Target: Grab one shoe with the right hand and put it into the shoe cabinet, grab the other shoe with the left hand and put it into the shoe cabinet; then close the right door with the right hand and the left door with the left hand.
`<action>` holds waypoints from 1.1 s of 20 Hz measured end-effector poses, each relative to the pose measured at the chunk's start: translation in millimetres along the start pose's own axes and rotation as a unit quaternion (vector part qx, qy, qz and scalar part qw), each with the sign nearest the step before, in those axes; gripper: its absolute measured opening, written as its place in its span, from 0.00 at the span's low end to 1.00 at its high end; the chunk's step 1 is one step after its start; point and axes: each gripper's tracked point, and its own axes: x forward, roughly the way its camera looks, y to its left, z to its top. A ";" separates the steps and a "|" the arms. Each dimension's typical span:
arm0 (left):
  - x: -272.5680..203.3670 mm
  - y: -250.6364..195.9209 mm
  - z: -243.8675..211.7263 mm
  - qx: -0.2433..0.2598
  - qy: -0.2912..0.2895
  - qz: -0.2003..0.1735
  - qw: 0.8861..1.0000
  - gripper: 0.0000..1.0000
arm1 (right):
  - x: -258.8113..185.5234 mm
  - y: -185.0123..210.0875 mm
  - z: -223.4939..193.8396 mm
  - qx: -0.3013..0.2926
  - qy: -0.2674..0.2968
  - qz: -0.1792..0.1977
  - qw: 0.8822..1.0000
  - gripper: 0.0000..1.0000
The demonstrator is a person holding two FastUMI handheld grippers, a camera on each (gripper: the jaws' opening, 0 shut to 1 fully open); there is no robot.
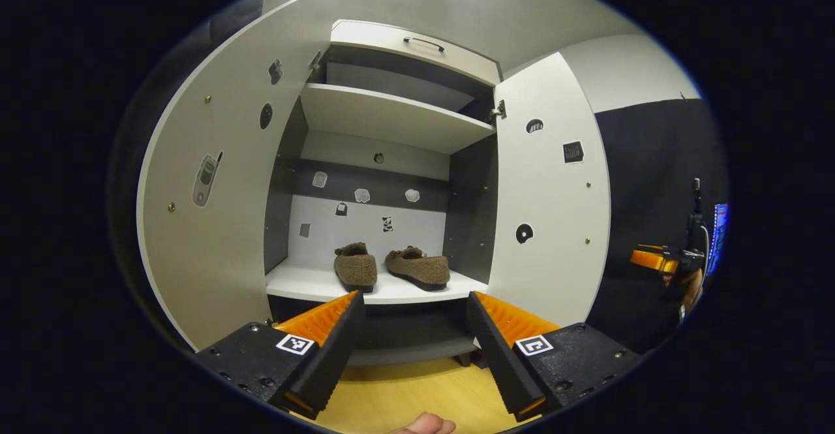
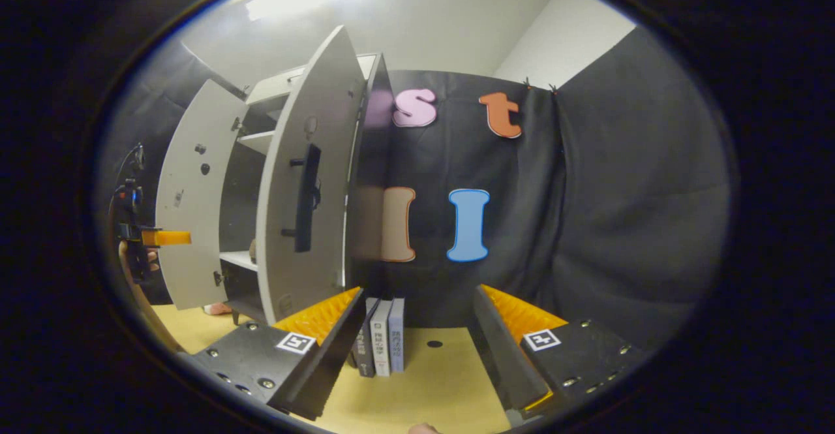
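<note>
You are facing the shoe cabinet (image 1: 391, 160) head-on in the left gripper view; it is standing on the wood floor (image 1: 404, 395) with both doors swung wide. The left door (image 1: 215, 192) is hanging open on the left of that view, its inner face carrying several small stickers, and the right door (image 1: 551, 192) is standing open on the right, also stickered. In the right gripper view you are looking at the right door (image 2: 306, 186) from its outer side, almost edge-on, with its dark handle (image 2: 305, 199) facing you, and the left door (image 2: 192, 205) is showing beyond it.

Both shoes are already sitting inside, side by side on the lower shelf (image 1: 313, 284), heels toward you: the left brown fuzzy shoe (image 1: 355, 267) and the right brown fuzzy shoe (image 1: 417, 267), near each other but not touching. The upper shelf (image 1: 391, 117) is bare.

Your left gripper (image 1: 414, 349) is hovering in front of the cabinet, below shelf level, fingers spread wide and gripping nothing. Your right gripper (image 2: 417, 349) is pointing at the black cloth wall beside the cabinet, fingers likewise spread and empty; it is also showing far off at the right edge of the left gripper view (image 1: 659, 258), well apart from the right door.

Three books (image 2: 381, 336) are standing upright on the floor against the cloth wall, just beyond the right gripper's fingers.
</note>
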 end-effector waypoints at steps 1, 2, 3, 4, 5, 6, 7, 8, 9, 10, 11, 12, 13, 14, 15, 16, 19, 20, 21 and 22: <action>-2.3 0.6 3.1 0.000 -0.007 -0.002 1.000 0.96 | 12.4 -7.7 3.5 0.005 0.004 -0.002 1.000 1.00; -5.3 2.1 6.7 0.001 -0.010 0.000 1.000 0.96 | 24.3 -11.4 5.8 0.011 0.010 -0.004 1.000 0.98; -6.5 2.1 8.0 0.002 -0.014 -0.003 1.000 0.96 | 34.5 -11.8 6.9 0.016 0.016 -0.003 1.000 1.00; -8.6 1.4 10.2 0.001 -0.017 -0.005 1.000 0.99 | 43.9 -10.4 7.4 0.018 0.022 -0.003 1.000 0.98; -10.5 1.9 10.8 0.000 -0.017 -0.005 1.000 0.99 | 52.6 -8.9 9.7 0.020 0.025 -0.003 0.999 1.00; -13.3 2.1 11.2 0.001 -0.018 -0.007 1.000 0.96 | 60.0 -4.4 11.2 0.026 0.029 0.002 0.999 1.00; -15.4 1.9 13.1 0.003 -0.021 -0.007 1.000 0.93 | 65.9 0.3 12.9 0.027 0.033 0.003 0.999 1.00; -17.3 1.7 15.0 0.004 -0.024 -0.008 1.000 0.96 | 72.3 3.7 15.0 0.024 0.035 0.005 0.999 1.00; -20.0 0.2 16.5 0.004 -0.026 -0.010 1.000 0.96 | 77.2 10.3 15.7 0.020 0.040 0.010 0.999 1.00; -21.9 -1.6 17.8 0.004 -0.029 -0.013 0.999 0.96 | 81.3 17.6 18.7 0.016 0.041 0.014 0.999 0.98; -24.2 -2.9 18.8 0.004 -0.030 -0.015 0.999 0.93 | 85.0 27.9 23.4 0.017 0.040 0.023 0.999 1.00; -26.2 -5.2 18.6 0.006 -0.031 -0.019 0.999 0.96 | 89.4 41.0 27.6 0.018 0.039 0.035 0.998 1.00; -27.1 -7.3 18.6 0.007 -0.030 -0.025 0.999 0.96 | 92.9 52.7 32.5 0.015 0.036 0.044 0.998 1.00; -27.1 -8.7 18.8 0.007 -0.031 -0.029 0.999 0.96 | 95.5 62.6 37.0 0.012 0.034 0.049 0.998 1.00; -28.2 -8.1 19.3 0.005 -0.030 -0.029 0.999 0.96 | 97.4 73.5 40.1 0.010 0.033 0.056 0.998 1.00; -28.7 -6.3 19.6 0.003 -0.031 -0.025 0.999 0.93 | 102.6 87.8 45.6 0.010 0.030 0.067 0.997 1.00; -26.0 -3.0 19.6 0.001 -0.029 -0.021 0.999 0.96 | 109.7 114.2 53.3 -0.003 0.026 0.072 0.997 0.89; -24.0 -2.9 18.8 -0.001 -0.028 -0.020 0.999 0.93 | 108.6 123.2 50.3 0.004 0.029 0.079 0.996 0.89; -22.6 -3.7 18.2 -0.003 -0.027 -0.021 0.999 0.96 | 108.2 134.1 46.9 0.014 0.033 0.088 0.995 0.90; -20.9 -3.2 16.9 -0.003 -0.025 -0.021 0.999 0.96 | 105.9 143.0 48.1 0.020 0.033 0.094 0.995 0.92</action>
